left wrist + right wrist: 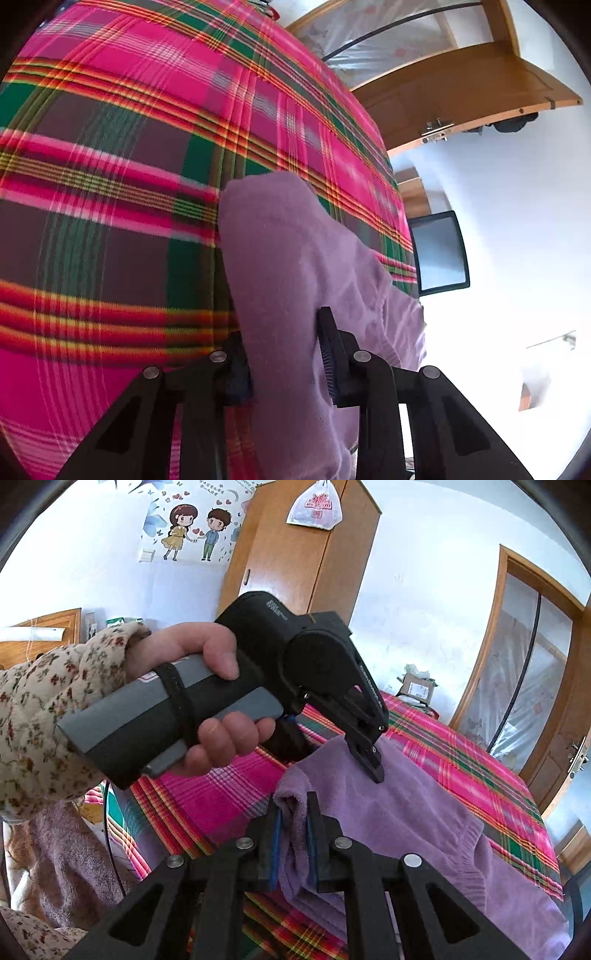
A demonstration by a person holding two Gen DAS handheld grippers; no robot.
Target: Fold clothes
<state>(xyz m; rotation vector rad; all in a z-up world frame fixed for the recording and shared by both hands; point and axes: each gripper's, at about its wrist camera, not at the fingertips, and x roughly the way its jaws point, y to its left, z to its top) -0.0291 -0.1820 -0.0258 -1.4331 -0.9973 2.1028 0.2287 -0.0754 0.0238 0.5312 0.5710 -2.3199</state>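
A purple sweater point(295, 258) lies on a bed with a pink, green and red plaid sheet point(110, 184). My left gripper point(284, 354) is shut on a thick fold of it that runs up between the fingers. The right wrist view shows the sweater point(424, 812) spread over the plaid sheet point(461, 746). There my right gripper point(293, 823) is shut on a bunched edge at the sweater's left side. Just beyond it, the left gripper point(371, 760) pinches the cloth from above, held by a hand point(207, 653) in a floral sleeve.
A wooden wardrobe point(306, 561) with a hanging plastic bag point(314, 509) stands behind the bed. A cardboard box point(417, 688) sits at the far bed edge. A wooden door point(565, 701) is on the right. A dark screen point(439, 251) stands beside the bed.
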